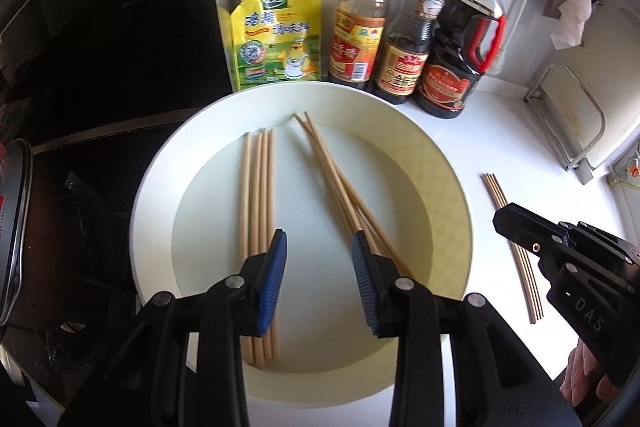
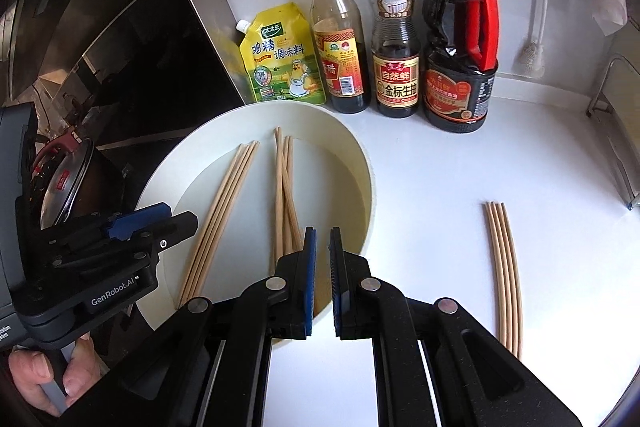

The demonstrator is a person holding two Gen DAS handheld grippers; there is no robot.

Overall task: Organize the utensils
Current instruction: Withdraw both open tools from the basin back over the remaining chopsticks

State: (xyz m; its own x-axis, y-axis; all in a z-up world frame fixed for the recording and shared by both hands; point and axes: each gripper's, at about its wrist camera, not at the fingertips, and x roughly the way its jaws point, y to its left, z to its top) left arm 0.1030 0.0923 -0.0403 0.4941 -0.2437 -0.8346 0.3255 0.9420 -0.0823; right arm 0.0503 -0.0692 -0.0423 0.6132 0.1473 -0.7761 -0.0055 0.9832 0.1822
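A white round basin (image 1: 160, 187) (image 2: 360, 155) holds a neat bundle of several wooden chopsticks (image 1: 258, 195) (image 2: 224, 203) on its left. A loose, crossed bunch of chopsticks (image 1: 332, 171) (image 2: 284, 187) lies to the bundle's right. Several more chopsticks (image 1: 496, 191) (image 2: 504, 267) lie side by side on the white counter, right of the basin. My left gripper (image 1: 320, 247) (image 2: 176, 217) hangs open over the basin between the two groups, with nothing between its blue pads. My right gripper (image 2: 323, 235) (image 1: 500, 221) is shut and empty over the basin's right rim.
Behind the basin stand a yellow seasoning pouch (image 1: 276, 35) and three sauce bottles (image 1: 362, 19). A black stove and a pot with a lid (image 1: 16, 227) are at the left. A metal rack (image 1: 568, 115) stands at the right. A hand (image 2: 48, 379) holds the left gripper.
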